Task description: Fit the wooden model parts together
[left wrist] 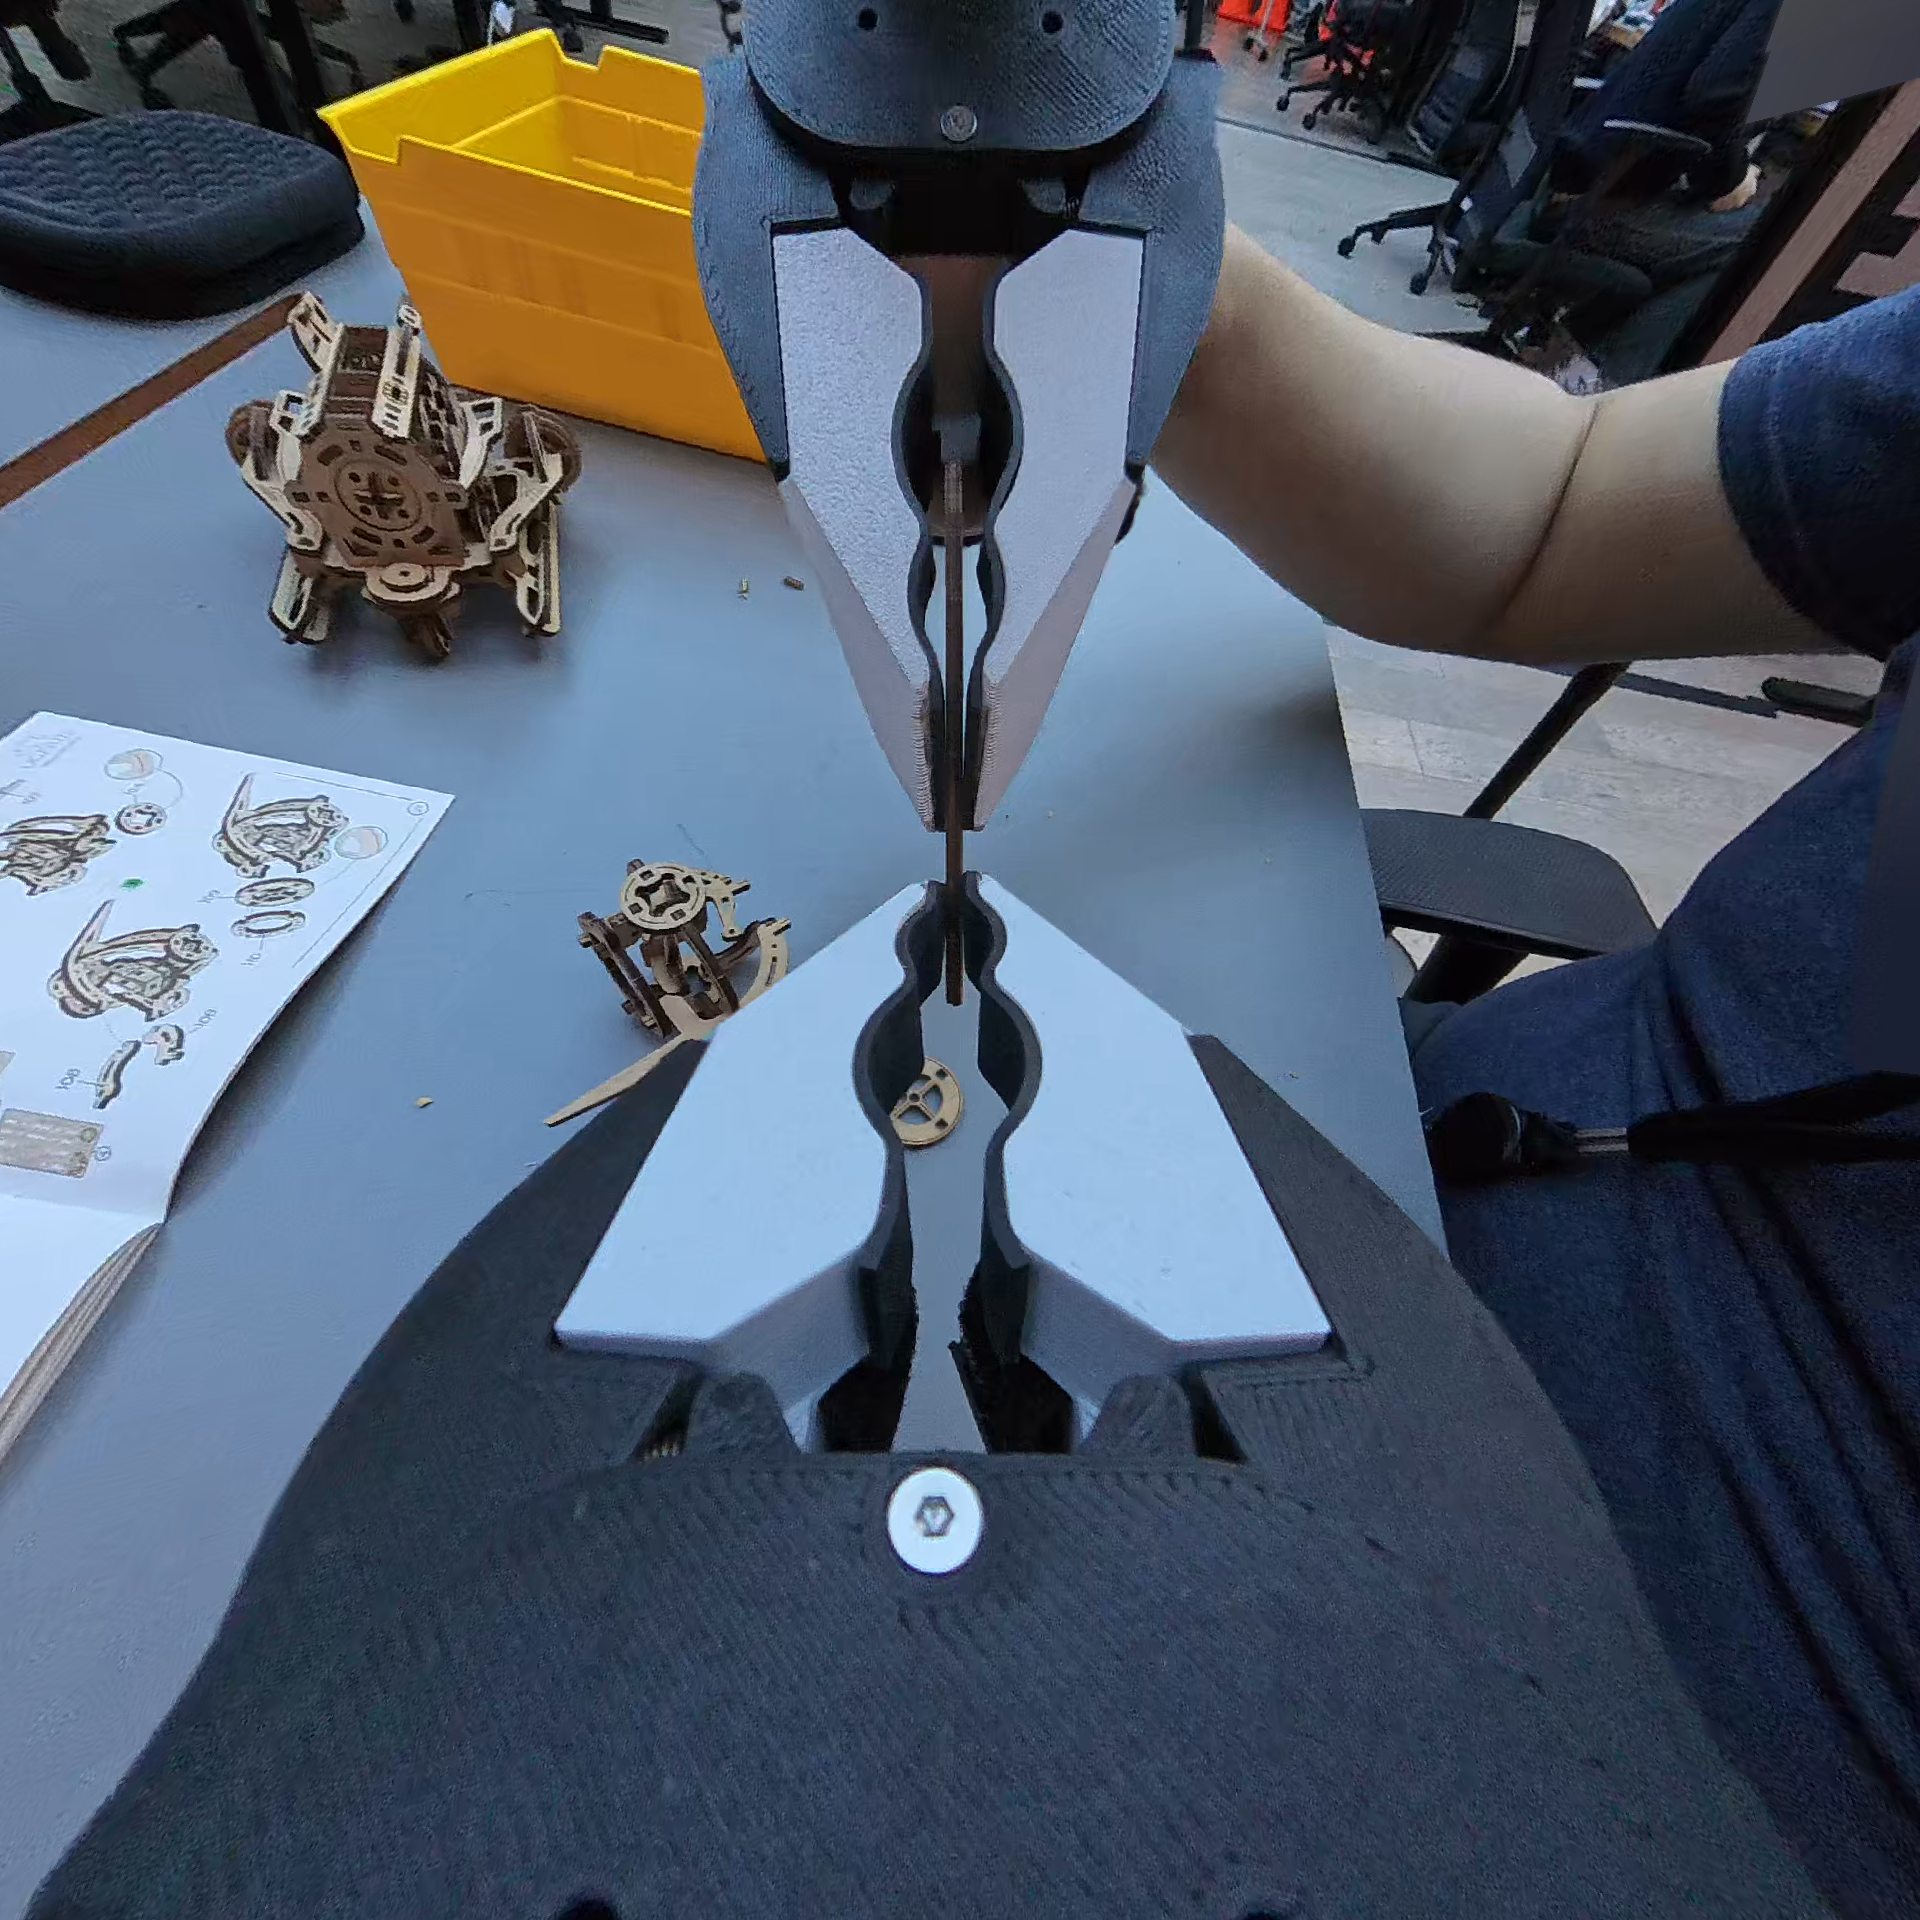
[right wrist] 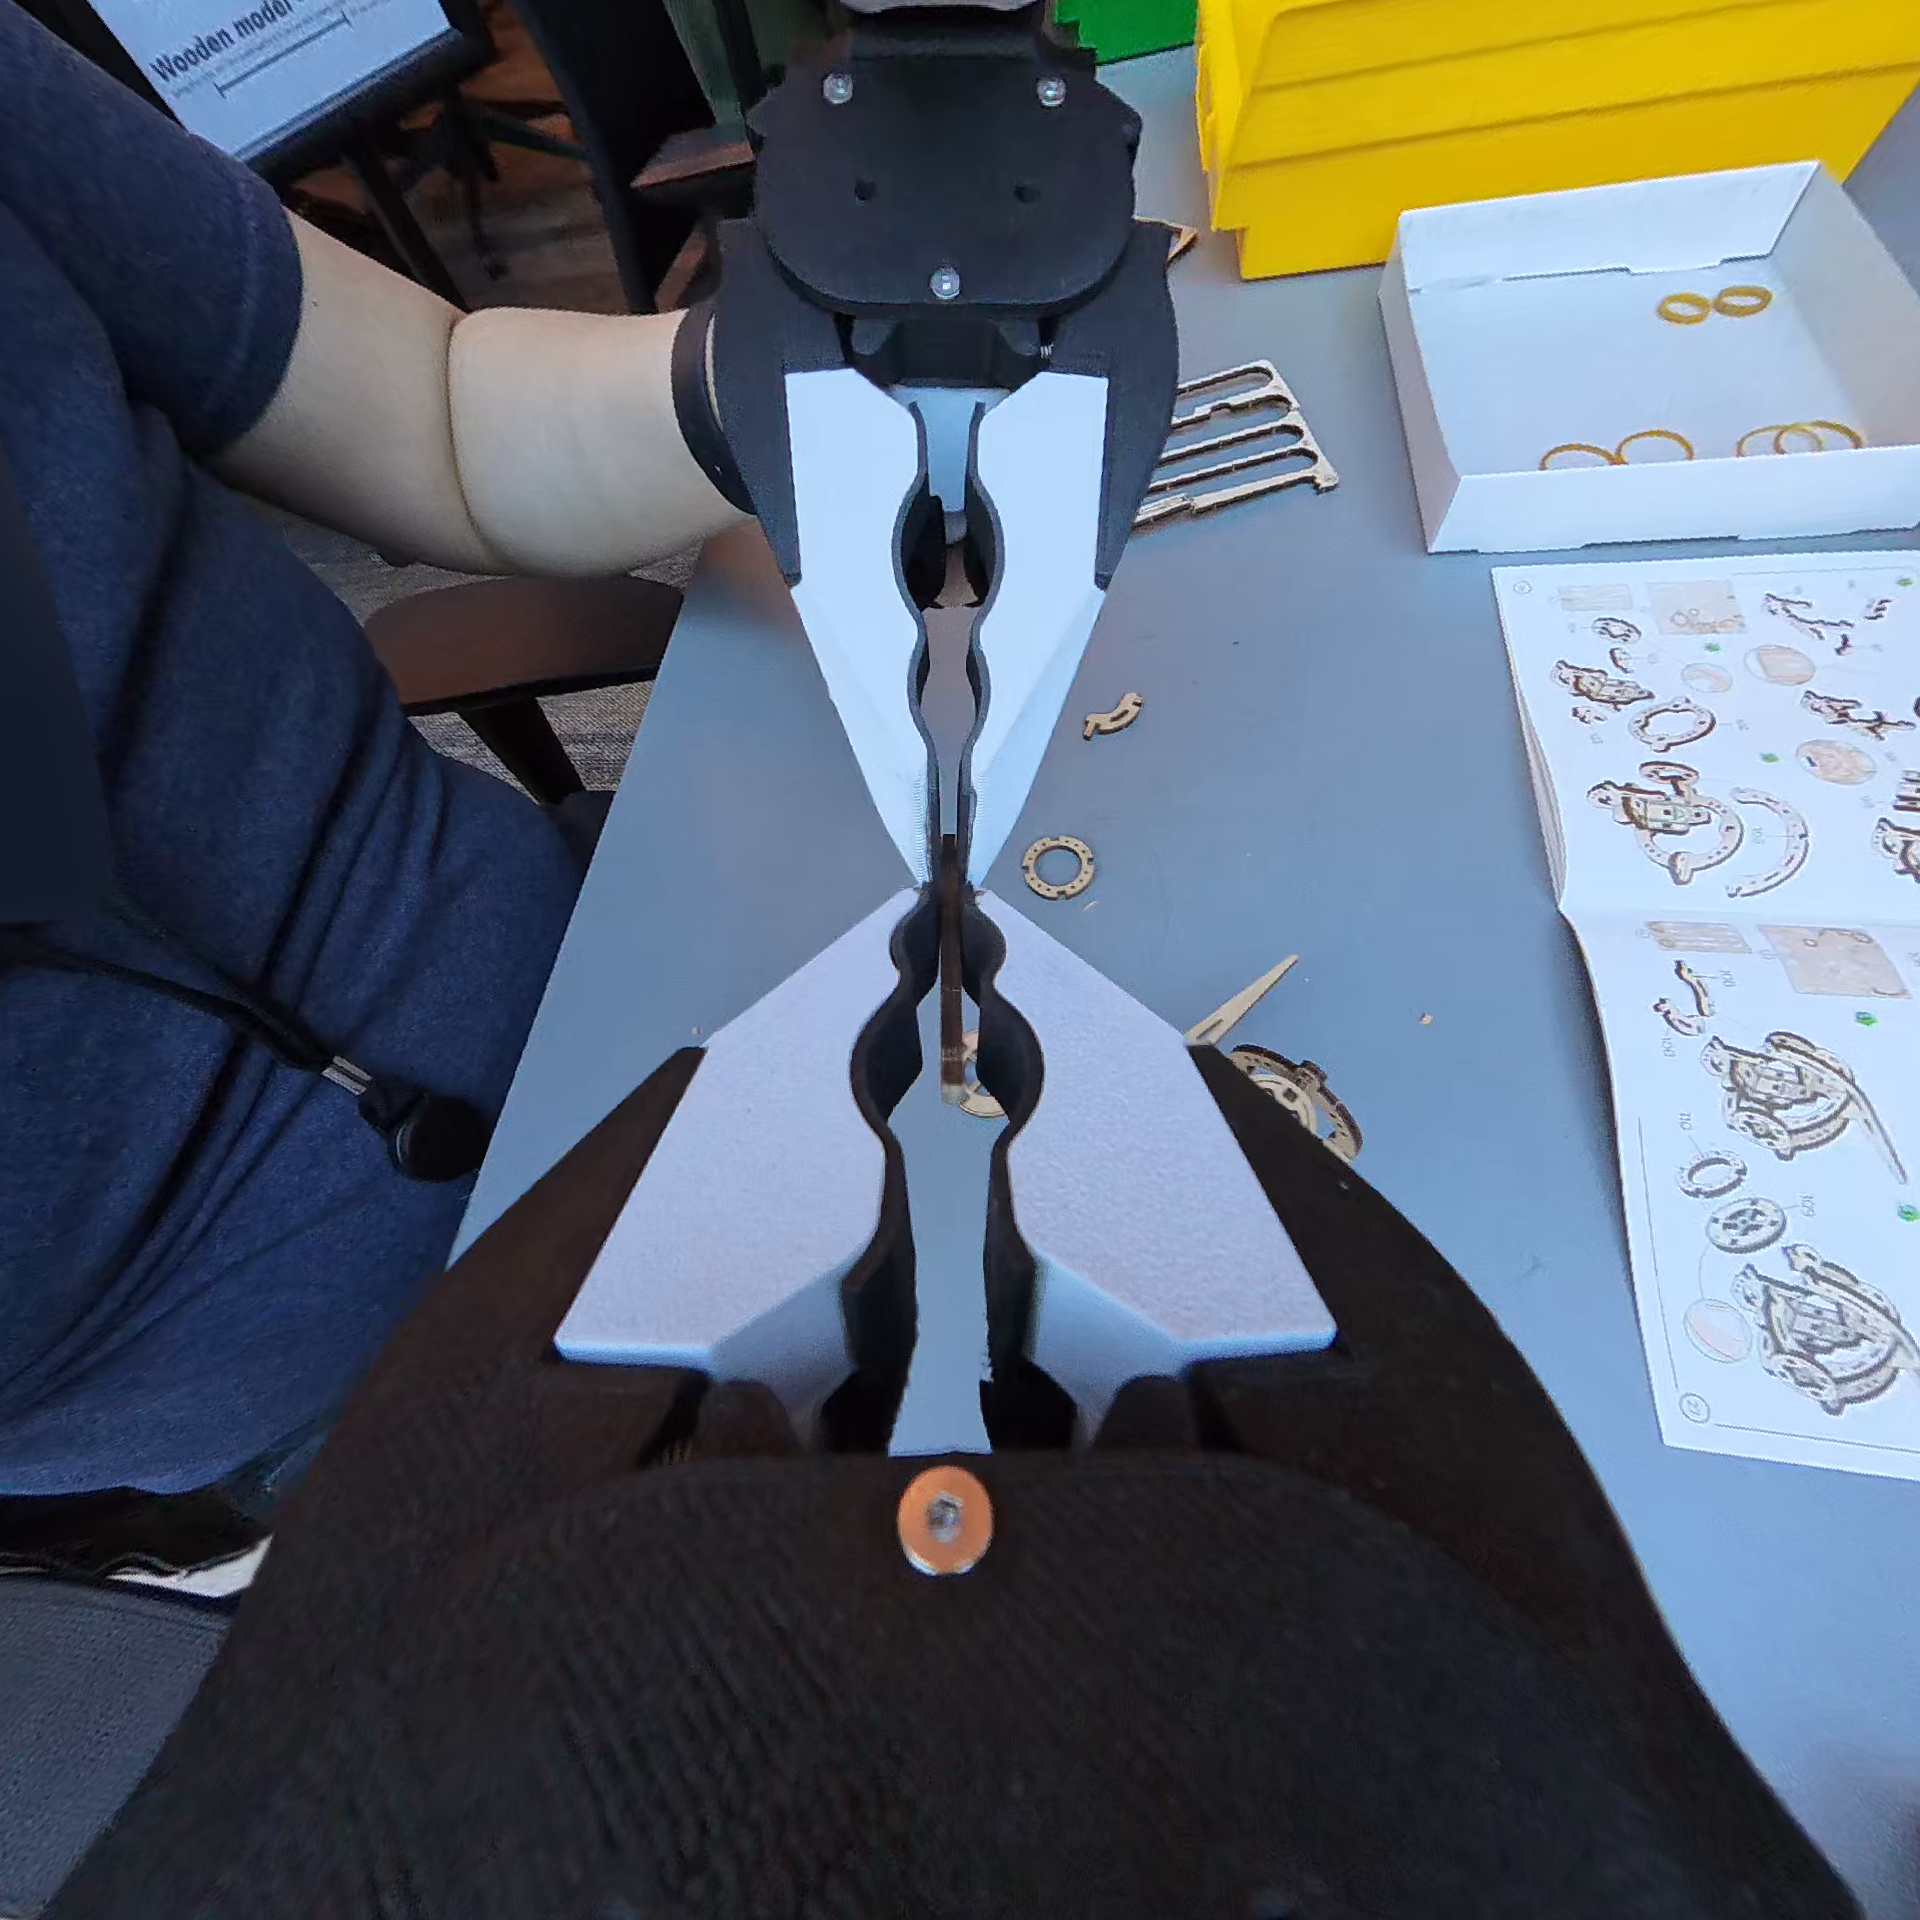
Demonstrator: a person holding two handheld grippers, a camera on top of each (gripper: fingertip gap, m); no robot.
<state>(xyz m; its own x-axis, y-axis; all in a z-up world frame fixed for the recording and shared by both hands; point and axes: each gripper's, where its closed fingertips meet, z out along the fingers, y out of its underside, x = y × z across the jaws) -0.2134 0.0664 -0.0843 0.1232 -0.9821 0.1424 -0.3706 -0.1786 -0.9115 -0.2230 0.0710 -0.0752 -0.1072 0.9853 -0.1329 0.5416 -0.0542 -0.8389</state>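
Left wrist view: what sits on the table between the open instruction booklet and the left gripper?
A small, partly built wooden model and a thin pointed wooden sliver lie on that grey table stretch.

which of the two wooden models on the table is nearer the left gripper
The small unfinished model beside the left gripper; the larger, fuller model stands farther off, by the yellow bin.

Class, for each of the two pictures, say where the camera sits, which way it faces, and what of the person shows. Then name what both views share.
Left wrist view: sits on the left gripper, faces along its fingers across the grey table at the right gripper; a bare forearm shows.
Right wrist view: sits on the right gripper, faces the opposite way at the left gripper; an arm and blue shirt show.
Shared: both grippers tip to tip on one thin wooden strip, the booklet, a yellow bin.
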